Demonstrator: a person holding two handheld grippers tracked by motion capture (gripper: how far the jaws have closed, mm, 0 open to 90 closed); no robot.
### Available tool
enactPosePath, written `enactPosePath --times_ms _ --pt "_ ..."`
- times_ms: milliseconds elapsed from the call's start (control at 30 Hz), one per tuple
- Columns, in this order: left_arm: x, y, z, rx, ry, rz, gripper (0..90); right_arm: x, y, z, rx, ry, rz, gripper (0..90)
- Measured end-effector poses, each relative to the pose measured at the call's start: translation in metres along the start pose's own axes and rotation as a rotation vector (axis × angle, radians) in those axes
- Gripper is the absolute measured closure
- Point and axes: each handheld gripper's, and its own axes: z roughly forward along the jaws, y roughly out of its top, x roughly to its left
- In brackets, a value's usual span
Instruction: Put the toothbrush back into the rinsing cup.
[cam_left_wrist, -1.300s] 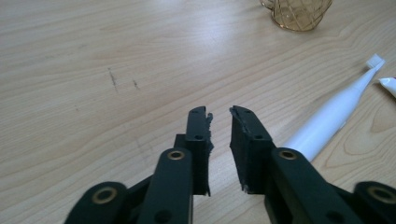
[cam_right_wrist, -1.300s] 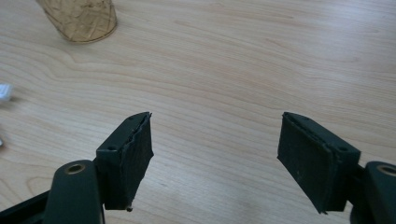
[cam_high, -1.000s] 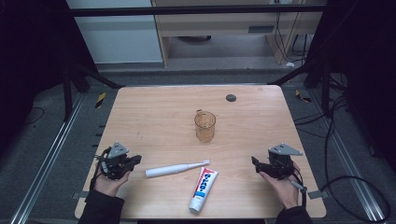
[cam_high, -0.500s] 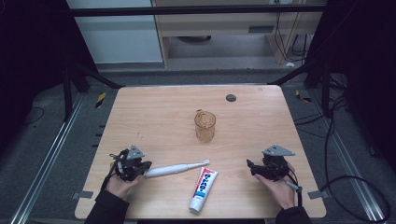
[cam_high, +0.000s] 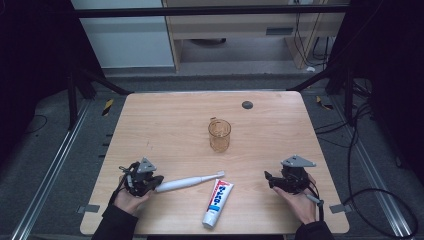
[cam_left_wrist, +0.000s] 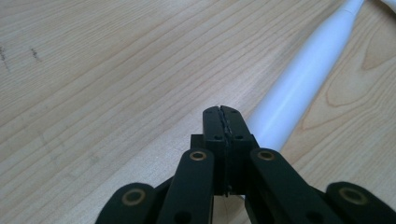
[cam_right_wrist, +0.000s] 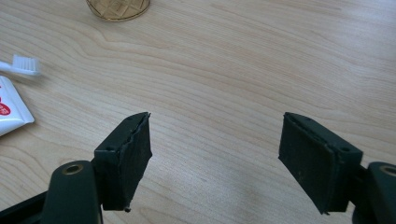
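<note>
Near the front left corner of the table (cam_high: 165, 115), the left gripper (cam_high: 148, 181) has its jaws pressed together with nothing between them, just beside the handle end of the white electric toothbrush (cam_high: 187, 182). This toothbrush lies flat close to the front edge, with its head near the toothpaste tube (cam_high: 217, 196). Toward the front right corner, the right gripper (cam_high: 270, 179) has its jaws spread over bare wood. An amber cup (cam_high: 219, 135) stands at the middle.

Light wooden table (cam_high: 165, 125) on grey floor (cam_high: 45, 150); metal rail (cam_high: 47, 185) along left side; pale cabinet (cam_high: 127, 37) and wooden shelf unit (cam_high: 240, 27) behind; black cables (cam_high: 372, 150) trailing at right; dark surroundings, dim light.
</note>
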Motion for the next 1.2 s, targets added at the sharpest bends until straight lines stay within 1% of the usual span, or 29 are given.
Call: enactPosePath --times_ms 300,400,733,1200 --pt "-0.005 -0.003 -0.002 0.007 -0.009 0.006 89.2 0.000 0.000 0.000 0.002 0.000 0.004 25.0" --pt "-0.008 -0.005 -0.002 0.011 -0.013 0.014 89.2 -0.001 -0.001 0.000 0.000 -0.001 0.002 24.9" --pt "-0.013 -0.007 -0.005 0.008 -0.026 0.014 89.3 -0.001 -0.001 0.000 0.002 -0.003 0.002 24.7" --pt "-0.017 -0.009 -0.007 0.009 -0.035 0.013 89.3 -0.001 -0.001 0.000 0.010 -0.007 0.003 24.3"
